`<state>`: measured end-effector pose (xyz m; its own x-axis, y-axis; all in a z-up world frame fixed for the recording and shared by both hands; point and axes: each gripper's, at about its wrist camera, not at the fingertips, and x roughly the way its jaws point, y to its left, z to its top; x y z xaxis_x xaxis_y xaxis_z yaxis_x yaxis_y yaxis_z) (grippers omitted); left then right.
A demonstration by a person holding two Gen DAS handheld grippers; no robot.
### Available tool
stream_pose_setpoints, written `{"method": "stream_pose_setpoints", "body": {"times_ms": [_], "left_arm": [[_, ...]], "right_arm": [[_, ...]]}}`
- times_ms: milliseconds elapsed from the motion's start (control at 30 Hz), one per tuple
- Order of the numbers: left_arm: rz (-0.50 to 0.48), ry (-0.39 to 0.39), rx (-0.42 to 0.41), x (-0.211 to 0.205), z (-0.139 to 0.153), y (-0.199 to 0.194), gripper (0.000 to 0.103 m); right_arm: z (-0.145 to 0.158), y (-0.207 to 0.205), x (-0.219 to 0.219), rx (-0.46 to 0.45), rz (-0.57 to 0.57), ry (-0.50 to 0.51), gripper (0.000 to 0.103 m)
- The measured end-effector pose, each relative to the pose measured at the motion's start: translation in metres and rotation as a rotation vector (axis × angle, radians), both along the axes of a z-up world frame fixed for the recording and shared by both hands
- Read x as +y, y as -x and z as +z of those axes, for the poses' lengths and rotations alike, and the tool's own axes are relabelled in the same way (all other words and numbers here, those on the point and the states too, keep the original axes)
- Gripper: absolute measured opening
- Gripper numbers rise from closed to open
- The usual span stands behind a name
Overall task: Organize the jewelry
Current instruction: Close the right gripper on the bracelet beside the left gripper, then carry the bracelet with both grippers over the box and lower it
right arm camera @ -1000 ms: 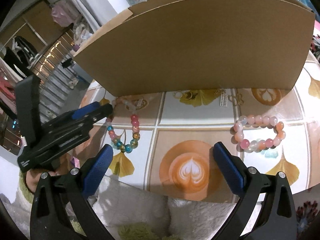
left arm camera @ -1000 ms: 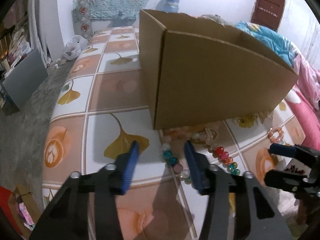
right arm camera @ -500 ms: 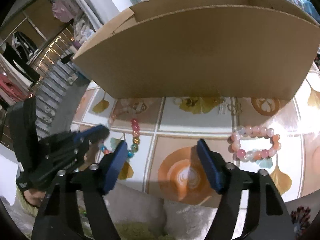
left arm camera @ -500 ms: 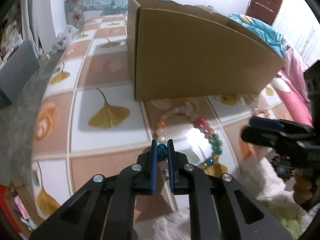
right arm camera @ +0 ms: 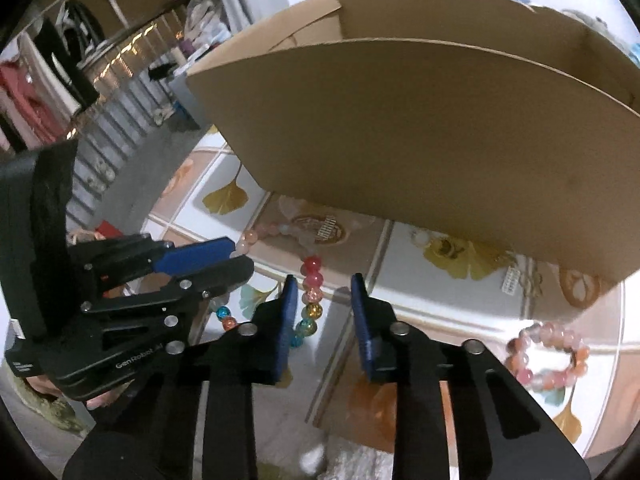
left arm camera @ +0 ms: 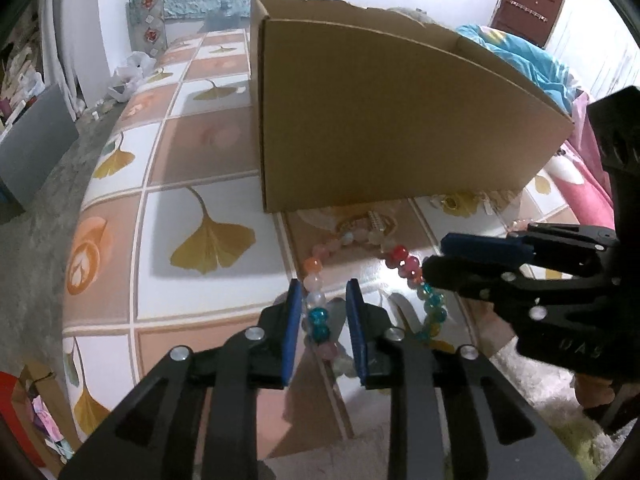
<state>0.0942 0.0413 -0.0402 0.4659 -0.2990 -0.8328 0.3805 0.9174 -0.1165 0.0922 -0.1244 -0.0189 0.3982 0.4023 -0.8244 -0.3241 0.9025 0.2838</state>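
Both tongs straddle one bracelet

Your left gripper (left arm camera: 320, 312) and right gripper (right arm camera: 322, 312) are part-open around the bracelet (left arm camera: 318, 322), gripping nothing; closing both could stretch it toward the box (left arm camera: 400, 120) at 12 o'clock.

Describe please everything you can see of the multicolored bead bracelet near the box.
The multicolored bead bracelet is a loop of round, glossy, glass-like beads in red, pink, orange, milky white, teal and yellow. It lies flat on the tiled tabletop, just in front of the cardboard box. The left claw straddles its left side with the fingers open around the beads, not pressing. The right claw straddles its right side, also open.
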Motion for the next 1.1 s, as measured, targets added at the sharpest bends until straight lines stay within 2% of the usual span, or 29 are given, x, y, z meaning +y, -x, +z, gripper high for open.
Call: {"method": "stream_pose_setpoints", "body": {"times_ms": [67, 100, 167, 200, 233, 267, 300, 533, 733, 933, 1100], "left_arm": [[0.001, -0.018, -0.017, -0.002, -0.001, -0.001, 0.022], [0.000, -0.030, -0.028, -0.003, -0.001, -0.001, 0.022], [-0.011, -0.067, -0.060, -0.008, -0.002, 0.000, 0.022], [-0.017, -0.084, -0.071, -0.011, -0.003, 0.001, 0.021], [-0.029, -0.101, -0.081, -0.013, -0.003, 0.002, 0.018], [-0.037, -0.102, -0.080, -0.014, -0.003, 0.003, 0.009], [-0.042, -0.094, -0.073, -0.015, -0.002, 0.003, 0.010], [-0.030, -0.007, -0.080, -0.007, 0.015, 0.016, 0.009], [-0.028, 0.088, -0.118, -0.002, 0.050, 0.028, 0.009], [-0.055, 0.193, -0.169, 0.001, 0.100, 0.031, 0.009], [-0.105, 0.257, -0.250, -0.008, 0.153, 0.013, 0.009]], "right_arm": [[-0.002, -0.001, 0.005, -0.001, 0.023, 0.013, 0.019], [-0.005, -0.002, 0.008, 0.002, 0.039, 0.023, 0.015], [-0.006, -0.001, 0.011, -0.012, 0.050, 0.032, 0.014], [-0.006, -0.001, 0.011, -0.016, 0.054, 0.035, 0.008], [-0.006, -0.002, 0.011, -0.012, 0.053, 0.034, 0.008], [-0.006, -0.002, 0.009, -0.004, 0.050, 0.020, 0.008], [-0.006, -0.002, 0.007, 0.005, 0.044, 0.001, 0.008], [0.001, 0.006, -0.015, 0.027, 0.003, -0.099, 0.008], [0.019, 0.016, -0.029, 0.013, -0.013, -0.165, 0.008], [0.064, 0.023, -0.045, -0.067, -0.023, -0.212, 0.008], [0.110, 0.005, -0.058, -0.147, -0.014, -0.264, 0.008]]}}
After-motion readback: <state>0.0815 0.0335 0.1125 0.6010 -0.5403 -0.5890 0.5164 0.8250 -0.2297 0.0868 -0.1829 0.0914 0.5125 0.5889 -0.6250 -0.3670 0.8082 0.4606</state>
